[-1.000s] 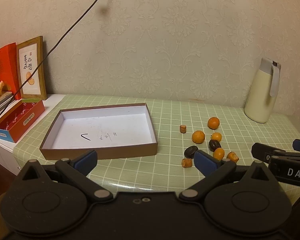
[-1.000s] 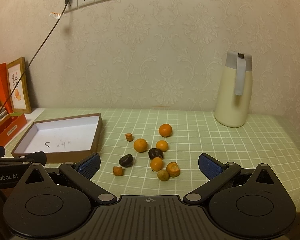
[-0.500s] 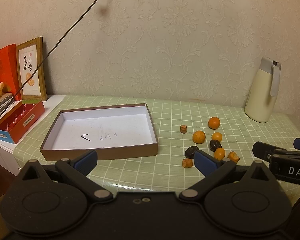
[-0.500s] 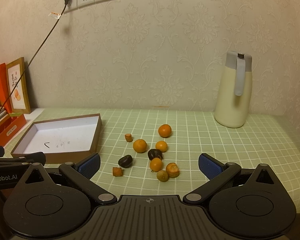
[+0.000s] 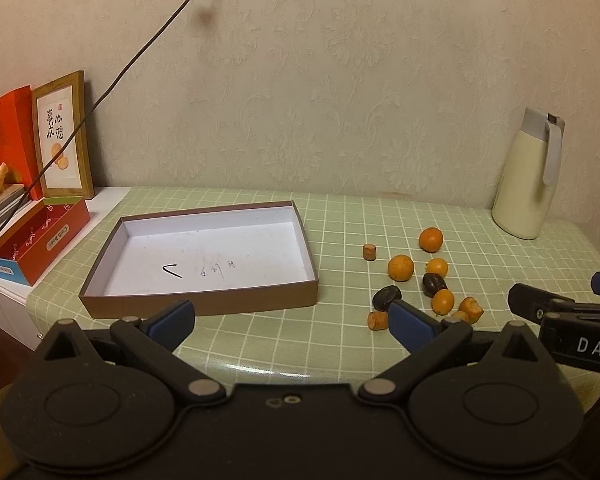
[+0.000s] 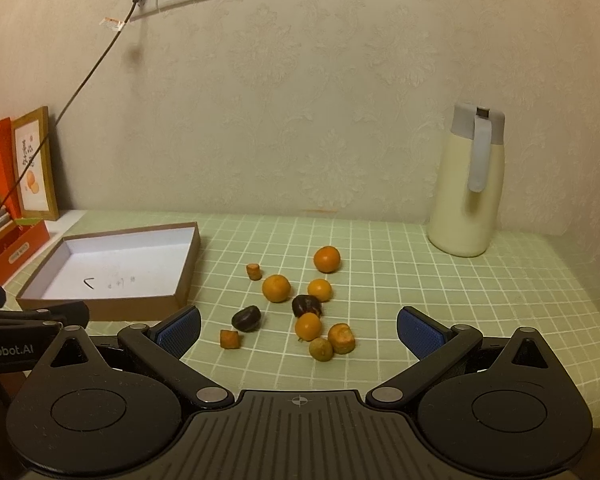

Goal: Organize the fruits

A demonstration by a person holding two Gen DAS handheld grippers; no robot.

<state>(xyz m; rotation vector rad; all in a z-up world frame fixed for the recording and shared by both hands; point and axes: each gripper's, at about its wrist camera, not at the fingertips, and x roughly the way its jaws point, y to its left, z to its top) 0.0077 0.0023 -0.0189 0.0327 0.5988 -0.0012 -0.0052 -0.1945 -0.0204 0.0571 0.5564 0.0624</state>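
Several small oranges (image 6: 276,288) (image 5: 400,267), two dark fruits (image 6: 246,318) (image 5: 386,297) and small brown chunks (image 6: 230,338) lie loose on the green checked tablecloth. An empty brown box (image 5: 204,254) with a white inside, also in the right wrist view (image 6: 112,268), sits to their left. My left gripper (image 5: 292,324) is open and empty, in front of the box's near wall. My right gripper (image 6: 298,330) is open and empty, just short of the fruit cluster.
A cream thermos jug (image 6: 470,184) stands at the back right. A red carton (image 5: 40,240), a framed picture (image 5: 62,136) and a hanging power cable (image 5: 140,56) are at the left. The table's front edge lies just below both grippers.
The right gripper has edged slightly forward toward the fruit. The left gripper has barely moved.
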